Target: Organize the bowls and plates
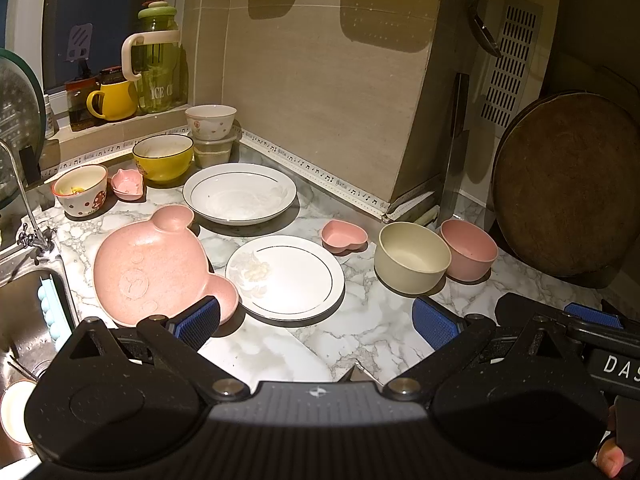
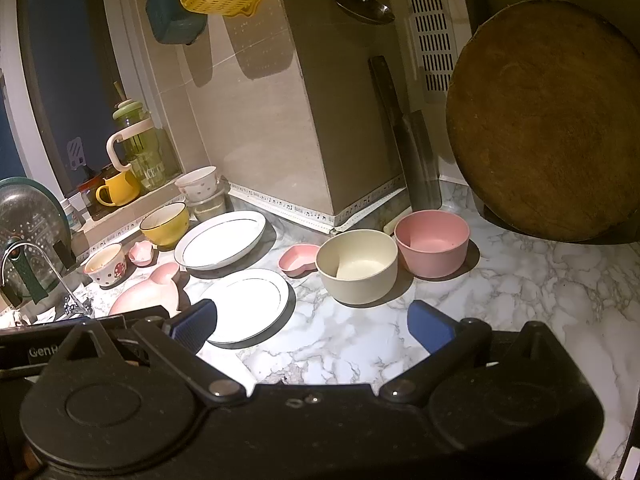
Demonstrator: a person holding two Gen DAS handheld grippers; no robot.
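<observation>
Plates and bowls are spread loose over the marble worktop point(image 1: 360, 332); nothing is gripped yet.

Both the left claw point(image 1: 316, 320) and the right claw point(image 2: 312, 322) are held released above the near edge, empty. The sorting is judged barely begun. A flat white plate point(image 1: 285, 276) lies near the middle, a deeper white plate point(image 1: 240, 194) just beyond it, and a pink bear-shaped plate point(image 1: 160, 268) to the left beside the sink point(image 1: 24, 312). To the right, a cream bowl point(image 2: 356, 266) and a pink bowl point(image 2: 432, 242) are set close together; nesting them or stacking the white plates is the likely next move, calling for a rim grasp. A small pink heart dish point(image 1: 344, 235) lies between plates and bowls. A yellow bowl point(image 1: 163, 157) and mushroom bowl point(image 1: 81, 189) are crowded at the far left, and a round board point(image 2: 548, 120) leans close behind the pink bowl.
</observation>
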